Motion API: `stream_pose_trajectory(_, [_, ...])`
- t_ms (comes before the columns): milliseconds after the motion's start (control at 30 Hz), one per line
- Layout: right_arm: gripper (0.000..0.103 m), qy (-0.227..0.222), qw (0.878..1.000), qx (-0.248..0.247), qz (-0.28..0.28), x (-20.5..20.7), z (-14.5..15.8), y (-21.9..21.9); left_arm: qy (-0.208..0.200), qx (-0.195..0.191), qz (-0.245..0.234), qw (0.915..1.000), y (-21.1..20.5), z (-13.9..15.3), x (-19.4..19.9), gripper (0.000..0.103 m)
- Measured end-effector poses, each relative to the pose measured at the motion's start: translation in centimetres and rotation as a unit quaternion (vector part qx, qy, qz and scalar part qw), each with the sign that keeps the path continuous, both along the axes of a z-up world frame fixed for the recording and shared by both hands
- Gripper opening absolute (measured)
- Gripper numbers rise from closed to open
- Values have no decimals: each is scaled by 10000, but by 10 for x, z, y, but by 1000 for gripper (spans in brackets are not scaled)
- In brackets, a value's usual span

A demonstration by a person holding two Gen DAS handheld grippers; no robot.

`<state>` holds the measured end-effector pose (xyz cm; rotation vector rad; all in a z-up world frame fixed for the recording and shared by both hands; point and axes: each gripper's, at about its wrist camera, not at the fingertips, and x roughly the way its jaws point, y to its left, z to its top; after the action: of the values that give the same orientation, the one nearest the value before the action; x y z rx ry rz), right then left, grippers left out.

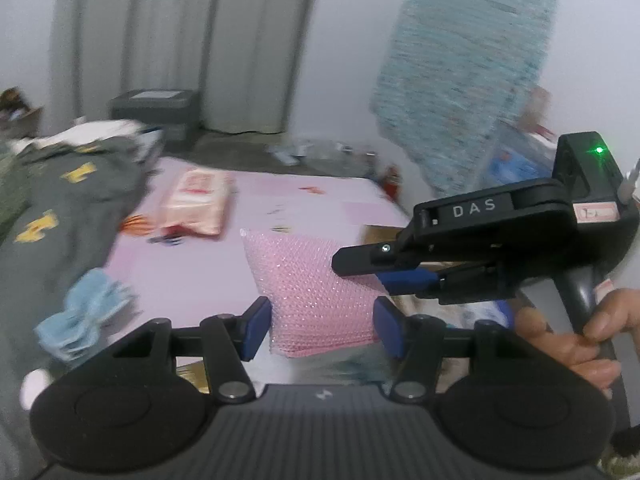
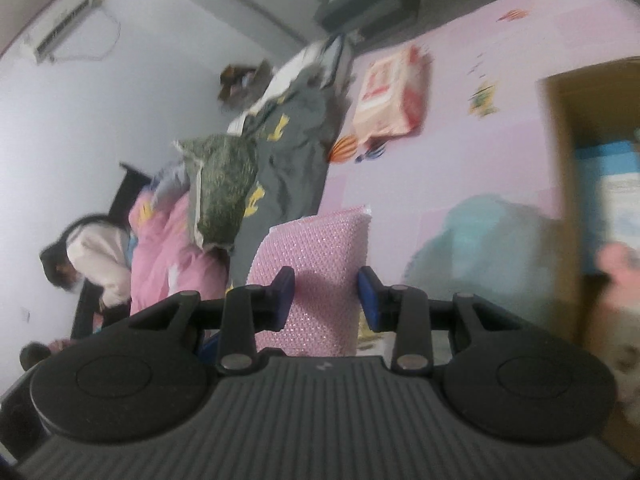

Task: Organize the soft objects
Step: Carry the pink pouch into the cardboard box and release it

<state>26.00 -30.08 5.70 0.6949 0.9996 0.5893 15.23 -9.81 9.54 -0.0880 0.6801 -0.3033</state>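
right gripper (image 1: pixel 362 266) — black, "DAS", green LED | jaws — blue pads | hand (image 1: pixel 580 336) bare skin

Sponge (image 1: pixel 316 292) on mat (image 1: pixel 304 204) between left tool (image 1: pixel 322 326) fingers; packet (image 1: pixel 196 204) behind-left, clothes (image 1: pixel 64 200) far left

Look at the upper middle of the left view: you can see long gray curtains (image 1: pixel 180 40) hanging down, and a dark bin (image 1: pixel 156 110) sits below them. The big pink mat (image 1: pixel 304 204) covers the floor. In the right view, a white air conditioner (image 2: pixel 60 24) is on the wall at the upper left. A brown cardboard box (image 2: pixel 560 140) stands at the right edge.
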Motion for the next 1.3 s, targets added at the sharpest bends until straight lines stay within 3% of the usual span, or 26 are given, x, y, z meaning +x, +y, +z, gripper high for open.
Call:
stream_pose_trajectory(167, [34, -41, 9985, 39, -537, -32, -3, -74, 111, 136, -653, 9977, -65, -10, 3, 58])
stream_pose_trajectory(367, [34, 286, 9919, -240, -1216, -58, -28, -155, 473, 87, -1334, 9899, -136, -40, 13, 58])
stream_pose_trajectory(533, [34, 472, 9837, -623, -1622, -65, -48, -195, 732, 168, -1702, 9825, -183, -68, 26, 58])
stream_pose_trajectory(733, [34, 544, 9722, -1473, -1738, -62, -71, -216, 1336, 244, -2009, 9702, -225, -111, 38, 59])
stream_pose_trajectory(833, [30, 729, 9653, -1852, -1692, -60, -88, -218, 1583, 335, -2130, 9636, -231, -127, 38, 58])
stream_pose_trajectory(900, [29, 728, 9659, -1930, -1563, -61, -96, -217, 1544, 337, -2161, 9635, -226, -128, 33, 59])
stream_pose_trajectory(1300, [33, 648, 9568, -2431, -1457, -57, -94, -202, 1064, 49, -1872, 9765, -177, -80, 36, 62])
